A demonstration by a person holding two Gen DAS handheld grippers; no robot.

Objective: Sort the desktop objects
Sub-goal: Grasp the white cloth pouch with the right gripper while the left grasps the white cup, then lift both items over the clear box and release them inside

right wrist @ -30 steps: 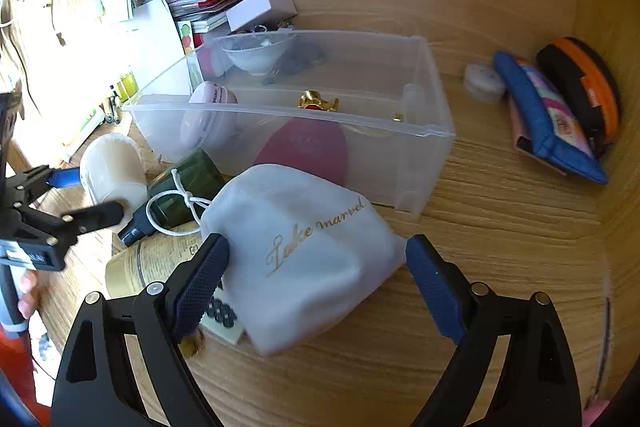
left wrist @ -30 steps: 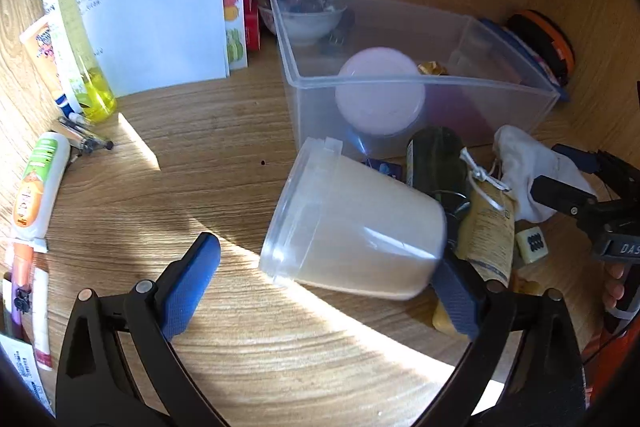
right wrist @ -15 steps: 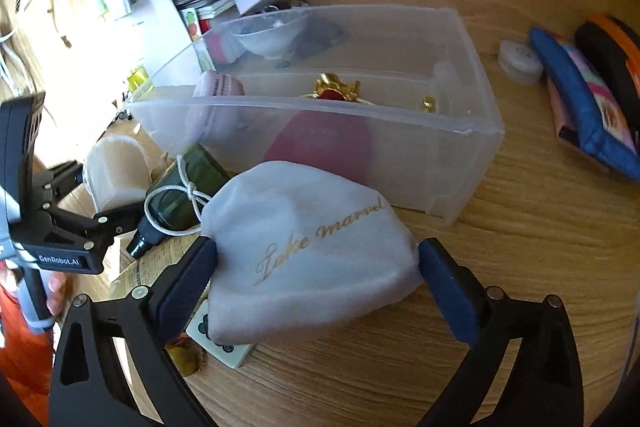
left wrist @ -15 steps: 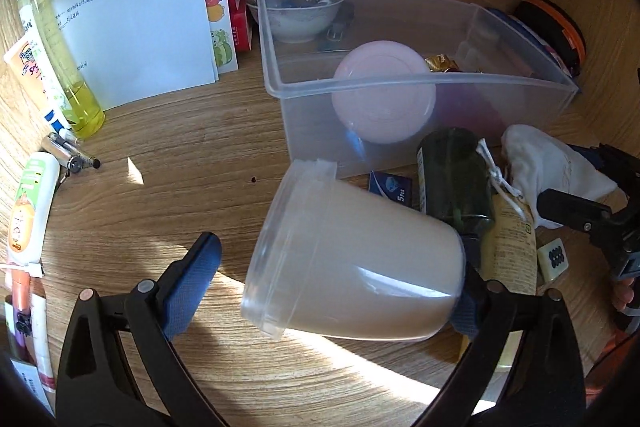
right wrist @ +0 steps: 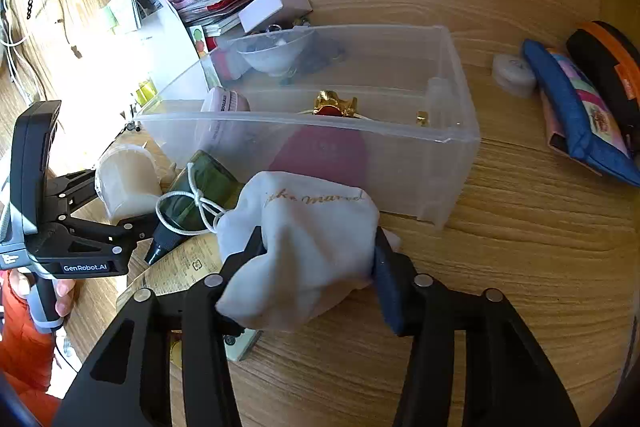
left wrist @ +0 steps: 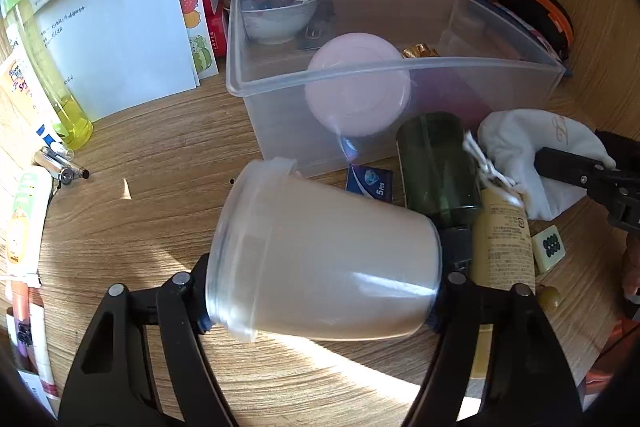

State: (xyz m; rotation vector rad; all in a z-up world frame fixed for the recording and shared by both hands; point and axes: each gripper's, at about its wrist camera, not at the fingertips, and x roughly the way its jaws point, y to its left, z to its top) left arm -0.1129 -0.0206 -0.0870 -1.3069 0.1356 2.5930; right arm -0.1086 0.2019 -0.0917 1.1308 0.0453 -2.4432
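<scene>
Left tongs (left wrist: 320,301) have just closed end to end on one milky tub (left wrist: 324,263), lying sideways, lid pointing left; whether it clears the worktop (left wrist: 152,163) is unclear. Right tongs (right wrist: 318,257) have just closed on one white pouch (right wrist: 312,239) before the clear bin (right wrist: 420,143).
</scene>
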